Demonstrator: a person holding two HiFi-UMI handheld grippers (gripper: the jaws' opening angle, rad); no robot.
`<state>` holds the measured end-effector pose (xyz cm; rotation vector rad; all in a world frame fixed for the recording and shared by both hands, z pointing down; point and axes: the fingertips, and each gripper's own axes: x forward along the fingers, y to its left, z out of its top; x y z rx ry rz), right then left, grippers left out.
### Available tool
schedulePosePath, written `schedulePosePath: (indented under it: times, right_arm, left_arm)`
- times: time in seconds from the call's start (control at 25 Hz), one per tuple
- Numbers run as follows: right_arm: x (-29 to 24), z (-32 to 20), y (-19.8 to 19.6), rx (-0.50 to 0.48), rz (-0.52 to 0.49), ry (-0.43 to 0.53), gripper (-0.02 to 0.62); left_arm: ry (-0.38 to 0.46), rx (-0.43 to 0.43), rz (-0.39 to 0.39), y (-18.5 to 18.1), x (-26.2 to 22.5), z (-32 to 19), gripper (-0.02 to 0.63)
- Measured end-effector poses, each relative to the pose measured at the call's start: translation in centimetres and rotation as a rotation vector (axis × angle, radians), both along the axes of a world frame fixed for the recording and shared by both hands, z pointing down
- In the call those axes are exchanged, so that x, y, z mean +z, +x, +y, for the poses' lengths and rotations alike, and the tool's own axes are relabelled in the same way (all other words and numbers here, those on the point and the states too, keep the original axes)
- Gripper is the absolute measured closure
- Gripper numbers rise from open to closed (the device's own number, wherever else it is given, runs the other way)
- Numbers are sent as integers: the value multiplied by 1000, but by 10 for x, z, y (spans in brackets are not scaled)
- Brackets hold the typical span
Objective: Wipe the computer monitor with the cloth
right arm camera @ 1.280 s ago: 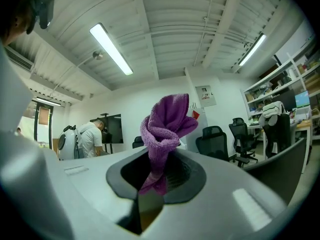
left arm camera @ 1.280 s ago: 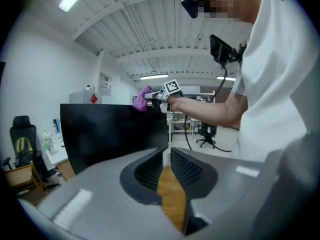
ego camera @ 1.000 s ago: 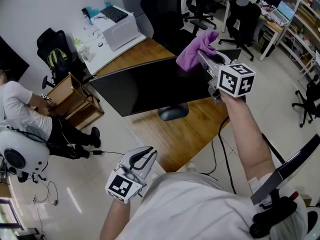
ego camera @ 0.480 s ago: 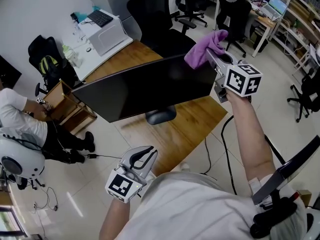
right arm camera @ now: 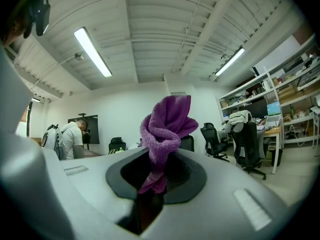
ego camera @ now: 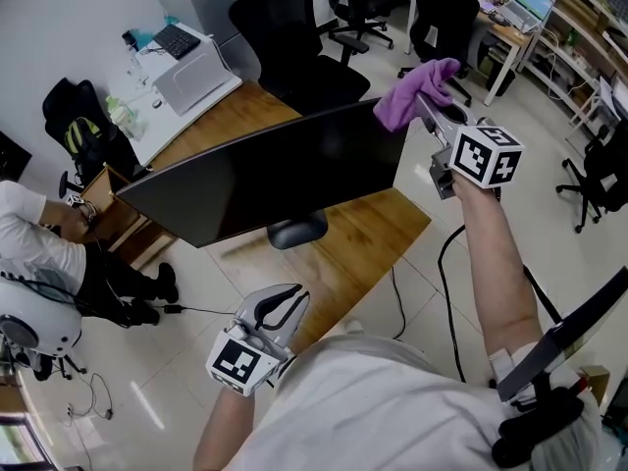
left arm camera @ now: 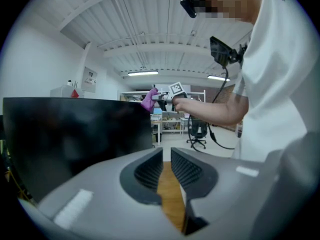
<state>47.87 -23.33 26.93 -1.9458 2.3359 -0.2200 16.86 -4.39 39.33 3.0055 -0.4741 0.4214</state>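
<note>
The right gripper point(right arm camera: 151, 186) has its jaws pinched on the bunched purple cloth point(right arm camera: 165, 126), whose free end bulges up above them. In the head view the right gripper point(ego camera: 430, 111) holds the cloth point(ego camera: 414, 91) at the upper right corner of the monitor point(ego camera: 275, 180); whether cloth and screen touch cannot be told. The left gripper point(left arm camera: 166, 170) has its jaws drawn close, with only a thin slit between them and nothing in it. It point(ego camera: 280, 307) hangs low, off the near corner of the wooden counter point(ego camera: 368, 238).

The monitor stands mid-counter, and the screen hides most of its foot point(ego camera: 294, 232). The right gripper view does not show the monitor.

A second ago the cloth sat slightly inside that corner, along the top edge. The left gripper has stayed put.
</note>
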Motion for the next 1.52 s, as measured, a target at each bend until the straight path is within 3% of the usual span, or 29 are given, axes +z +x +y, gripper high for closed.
schedulePosePath:
  times: [0.24,0.84,1.52]
  right_arm:
    - [5,2,19,17,-1,-6,538]
    - [28,14,25,24,-83,6,539]
    - [108,17,24,50,-101,-113,538]
  left_arm:
    - [10,2,17,11,5,0,535]
    - [-1,-11,-29,13,0,6,535]
    - [-11,-35,-92,-5,-7,19,535]
